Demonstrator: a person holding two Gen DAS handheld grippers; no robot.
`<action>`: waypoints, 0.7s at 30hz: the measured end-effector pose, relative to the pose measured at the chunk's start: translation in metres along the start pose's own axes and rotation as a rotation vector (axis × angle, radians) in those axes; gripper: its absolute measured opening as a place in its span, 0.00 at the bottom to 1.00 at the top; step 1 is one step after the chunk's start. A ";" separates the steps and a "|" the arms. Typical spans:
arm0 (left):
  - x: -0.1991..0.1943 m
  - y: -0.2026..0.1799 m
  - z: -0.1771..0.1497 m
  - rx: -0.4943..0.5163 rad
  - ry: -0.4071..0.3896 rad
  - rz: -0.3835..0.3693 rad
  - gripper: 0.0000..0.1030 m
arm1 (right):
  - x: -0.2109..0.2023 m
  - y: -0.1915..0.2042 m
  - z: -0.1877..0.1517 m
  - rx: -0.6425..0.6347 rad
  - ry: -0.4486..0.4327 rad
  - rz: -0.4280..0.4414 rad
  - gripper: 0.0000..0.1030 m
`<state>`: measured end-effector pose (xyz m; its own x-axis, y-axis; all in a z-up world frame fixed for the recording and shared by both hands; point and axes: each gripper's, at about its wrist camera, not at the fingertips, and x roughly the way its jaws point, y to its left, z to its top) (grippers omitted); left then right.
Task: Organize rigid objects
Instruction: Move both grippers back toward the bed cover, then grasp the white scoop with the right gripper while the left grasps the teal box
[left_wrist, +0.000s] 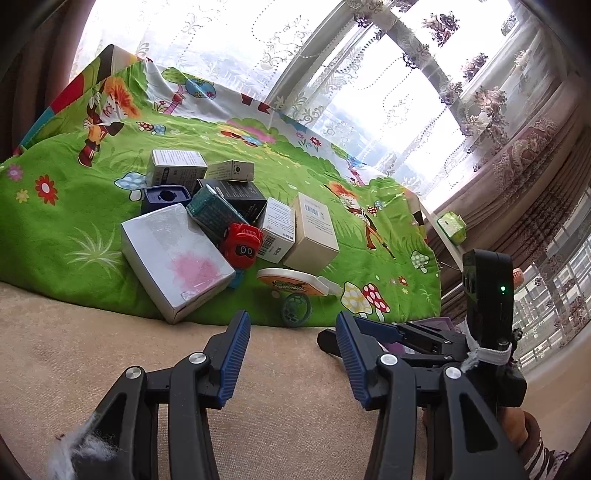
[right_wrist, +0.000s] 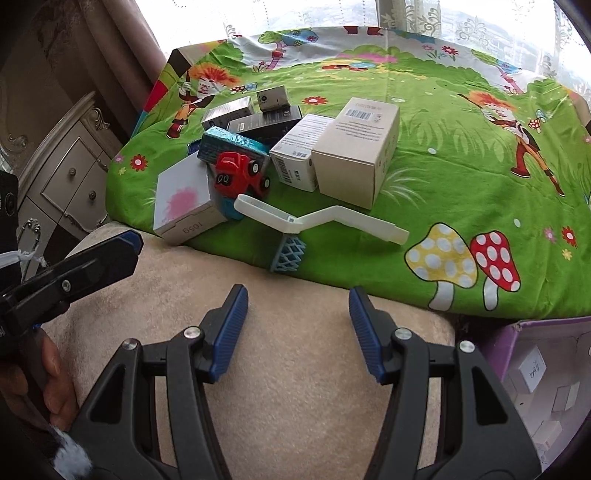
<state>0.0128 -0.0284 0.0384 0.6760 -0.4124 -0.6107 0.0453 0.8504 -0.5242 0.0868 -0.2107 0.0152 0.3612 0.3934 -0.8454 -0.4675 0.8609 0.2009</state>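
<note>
A pile of small boxes lies on a green cartoon cloth (left_wrist: 74, 229) (right_wrist: 443, 166). In it are a white box with a pink blotch (left_wrist: 177, 254) (right_wrist: 184, 201), a red toy car (left_wrist: 243, 245) (right_wrist: 240, 175), a teal box (left_wrist: 214, 212) (right_wrist: 232, 146) and a beige box (left_wrist: 314, 230) (right_wrist: 358, 151). A white hinged case (left_wrist: 291, 282) (right_wrist: 317, 221) and a teal lattice piece (left_wrist: 295, 310) (right_wrist: 290, 253) lie at the cloth's near edge. My left gripper (left_wrist: 291, 325) and my right gripper (right_wrist: 298, 295) both hover open and empty over the beige cushion (left_wrist: 110, 332) (right_wrist: 295, 350), short of the pile.
A purple box (right_wrist: 535, 332) holding small white boxes stands at the lower right. A cream nightstand (right_wrist: 66, 177) is at the left, and lace curtains and a window lie behind. A green tissue pack (left_wrist: 450, 227) sits on a white ledge. A hand (right_wrist: 51, 384) holds the left gripper.
</note>
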 end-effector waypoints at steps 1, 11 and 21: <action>0.000 0.001 0.001 0.000 -0.002 0.004 0.48 | 0.003 0.001 0.003 -0.003 0.005 0.002 0.59; 0.001 0.016 0.023 0.039 -0.033 0.089 0.48 | 0.031 0.008 0.025 -0.002 0.041 -0.003 0.59; 0.031 0.004 0.044 0.172 0.018 0.177 0.48 | 0.048 0.011 0.031 0.009 0.067 -0.004 0.33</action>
<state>0.0663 -0.0233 0.0441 0.6712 -0.2564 -0.6956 0.0527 0.9524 -0.3002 0.1236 -0.1728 -0.0077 0.3083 0.3675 -0.8774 -0.4591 0.8653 0.2011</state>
